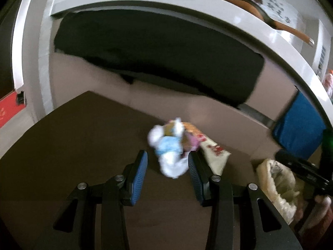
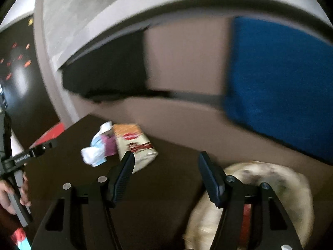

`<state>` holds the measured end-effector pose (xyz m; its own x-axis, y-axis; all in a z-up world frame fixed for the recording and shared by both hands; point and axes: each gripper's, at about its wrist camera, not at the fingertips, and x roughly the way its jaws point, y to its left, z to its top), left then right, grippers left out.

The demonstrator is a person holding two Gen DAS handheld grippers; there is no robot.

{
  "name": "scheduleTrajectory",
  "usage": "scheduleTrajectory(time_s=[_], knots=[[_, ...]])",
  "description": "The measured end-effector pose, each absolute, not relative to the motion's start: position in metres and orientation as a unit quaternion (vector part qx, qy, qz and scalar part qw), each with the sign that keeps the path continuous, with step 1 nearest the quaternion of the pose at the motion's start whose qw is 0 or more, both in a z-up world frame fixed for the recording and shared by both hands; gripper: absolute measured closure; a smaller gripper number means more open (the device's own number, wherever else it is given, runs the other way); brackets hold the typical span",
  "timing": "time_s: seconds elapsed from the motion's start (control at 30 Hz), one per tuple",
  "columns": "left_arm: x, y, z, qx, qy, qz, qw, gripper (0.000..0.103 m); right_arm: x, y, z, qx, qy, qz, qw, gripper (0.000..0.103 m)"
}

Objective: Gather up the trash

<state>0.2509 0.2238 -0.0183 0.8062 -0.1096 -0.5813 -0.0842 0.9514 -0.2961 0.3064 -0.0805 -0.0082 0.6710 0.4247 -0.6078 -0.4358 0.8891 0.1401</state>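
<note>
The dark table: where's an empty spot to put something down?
The dark table is bare left of the crumpled white and blue trash, out to its left corner. In the right wrist view, it is bare between the snack packet and the trash bag. The trash pile is crowded.

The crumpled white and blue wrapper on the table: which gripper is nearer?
Left. The left gripper frames the wrapper with open jaws; the right gripper sits off to its right, by the bag.

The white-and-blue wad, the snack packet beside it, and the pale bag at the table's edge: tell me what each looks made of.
White-and-blue wad: probably crumpled tissue or soft wrapper; matte, creased folds, though blur hides detail.
Snack packet: printed plastic film or foil, likely; flat pouch shape, colourful print, slight sheen.
Pale bag: thin translucent plastic, apparently; wrinkled walls with dark contents showing through.
</note>
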Motion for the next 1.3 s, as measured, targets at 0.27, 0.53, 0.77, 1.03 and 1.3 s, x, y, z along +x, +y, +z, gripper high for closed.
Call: scheduleTrajectory(time_s=[0.27,0.53,0.77,1.03,1.3], knots=[[0.247,0.273,-0.037,-0.133,0.342,-0.029,0.93,0.061,0.39,0.012,-0.051,-0.005,0.369,0.272,0.888,0.046],[0.256,0.285,-0.052,-0.15,0.358,-0.035,0.921,0.061,0.427,0.056,-0.097,-0.029,0.434,0.257,0.863,0.051],[0.273,0.269,-0.053,-0.182,0.361,-0.051,0.913,0.061,0.354,0.058,-0.093,-0.066,0.447,0.342,0.824,0.059],[0.313,0.237,-0.052,-0.201,0.366,-0.082,0.905,0.06,0.304,0.01,-0.085,-0.042,0.442,0.354,0.823,0.061],[0.385,0.222,-0.081,-0.2,0.404,0.018,0.893,0.059,0.305,-0.05,-0.056,0.004,0.392,0.311,0.866,0.056]])
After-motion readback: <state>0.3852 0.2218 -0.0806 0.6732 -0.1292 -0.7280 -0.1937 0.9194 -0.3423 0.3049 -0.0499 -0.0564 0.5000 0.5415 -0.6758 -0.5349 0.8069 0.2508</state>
